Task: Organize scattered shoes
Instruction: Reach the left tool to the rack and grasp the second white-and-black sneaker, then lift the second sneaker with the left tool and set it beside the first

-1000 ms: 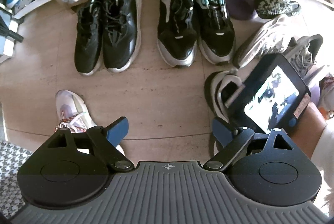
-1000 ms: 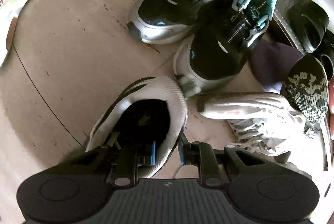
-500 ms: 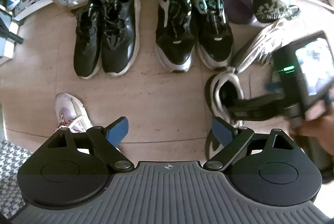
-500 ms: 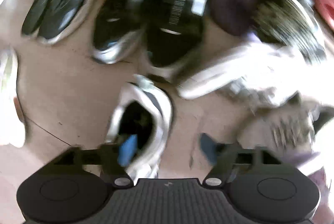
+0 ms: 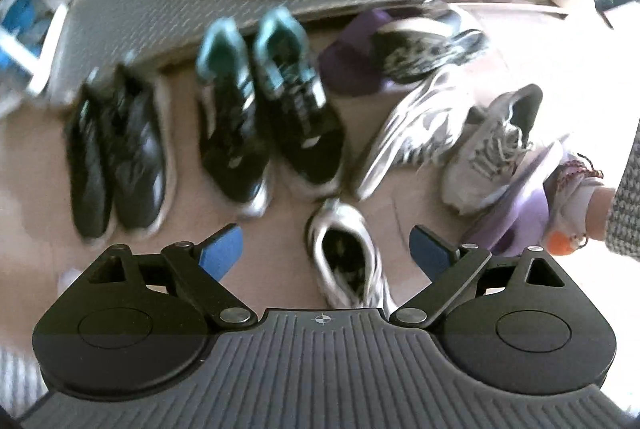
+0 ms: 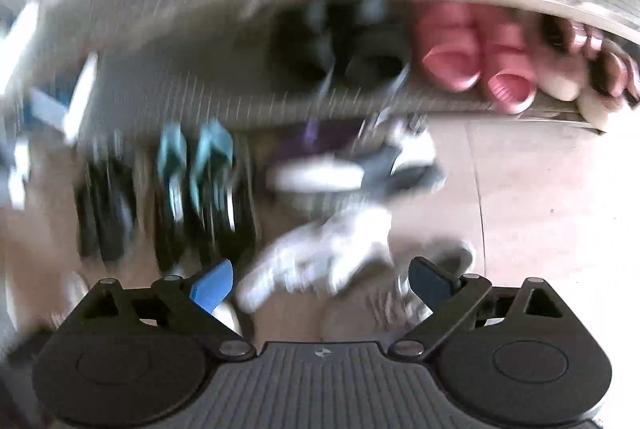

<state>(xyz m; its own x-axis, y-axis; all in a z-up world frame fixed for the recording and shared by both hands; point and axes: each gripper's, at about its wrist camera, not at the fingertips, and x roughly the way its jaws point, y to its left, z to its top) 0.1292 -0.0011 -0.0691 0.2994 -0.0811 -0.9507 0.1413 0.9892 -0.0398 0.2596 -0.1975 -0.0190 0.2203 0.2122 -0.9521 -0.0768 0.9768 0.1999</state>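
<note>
Both tongs apart, holding nothing. White shoe [image 5: 348, 257] lower middle between left tongs [image 5: 326, 249]. Black pair [image 5: 116, 157] left, teal pair [image 5: 268, 117] centre, grey shoes [image 5: 492, 145] right. Right tongs [image 6: 320, 279] view blurry.

Both wrist views look down over open jaws; both share the teal shoes [image 5: 264, 101] [image 6: 196, 165] ahead

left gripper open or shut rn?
Open. The left gripper has its blue fingertips spread wide apart, gripping nothing; a white sneaker lies on the floor between them.
</note>
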